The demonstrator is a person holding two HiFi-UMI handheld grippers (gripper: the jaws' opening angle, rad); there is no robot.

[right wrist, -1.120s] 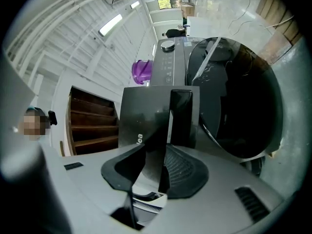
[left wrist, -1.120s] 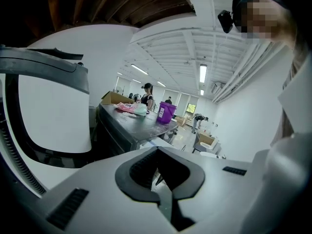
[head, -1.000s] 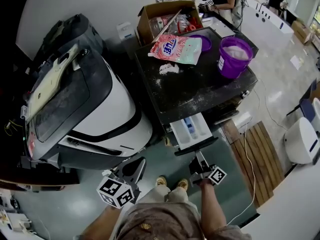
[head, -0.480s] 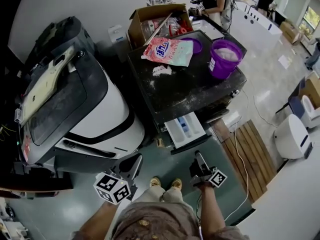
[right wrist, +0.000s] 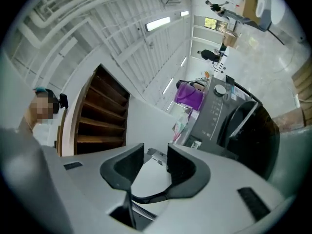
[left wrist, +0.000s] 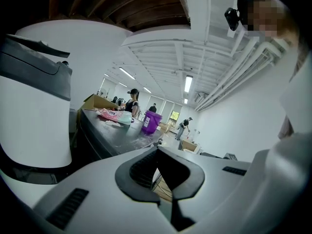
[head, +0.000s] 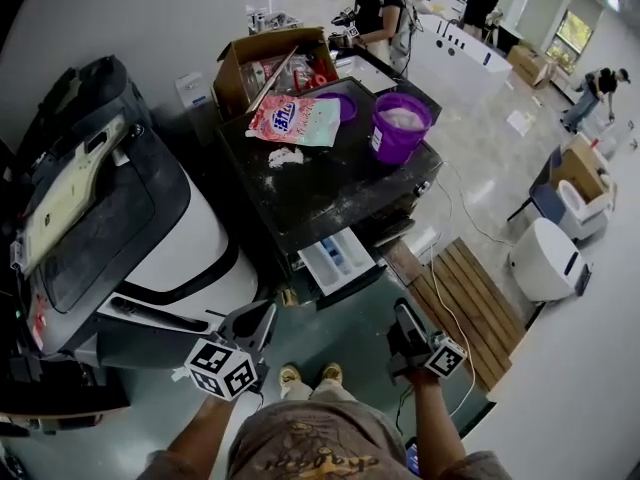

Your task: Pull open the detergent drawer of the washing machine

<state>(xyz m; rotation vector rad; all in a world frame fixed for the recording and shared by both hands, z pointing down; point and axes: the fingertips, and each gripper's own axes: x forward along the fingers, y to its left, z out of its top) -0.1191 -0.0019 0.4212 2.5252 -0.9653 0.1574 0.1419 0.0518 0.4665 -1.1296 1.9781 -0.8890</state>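
**Out front of the washer: drawer open, both grippers off it**

Down near the middle of the head view, just toward 5 o'clock, the detergent drawer (head: 338, 258) sticks out of the washing machine (head: 320, 183). It is pulled well clear of the front panel, and its pale compartments lie open to the camera, one showing some blue.

Now to 5 o'clock, where the right gripper (head: 400, 310) sits below the drawer, apart from it and touching nothing. Its own view shows the right gripper (right wrist: 155, 152) with jaws part-way open, a clear gap between the dark pads, and nothing gripped. The washer's control panel and dark door show off at 3 o'clock of that view.

Over at 7 o'clock is the left gripper (head: 262, 313), also away from the drawer. Its own view has the left gripper (left wrist: 157, 149) with jaw tips closed together and nothing held.

On the washer's dark, powder-dusted top, a purple bucket (head: 400, 128) stands at 1 o'clock and a pink detergent bag (head: 293, 120) lies at 12. A cardboard box (head: 262, 63) sits behind them at 11.

Wooden slats (head: 470, 308) lie on the floor at 4 o'clock. The person's shoes (head: 305, 375) are planted at 6.
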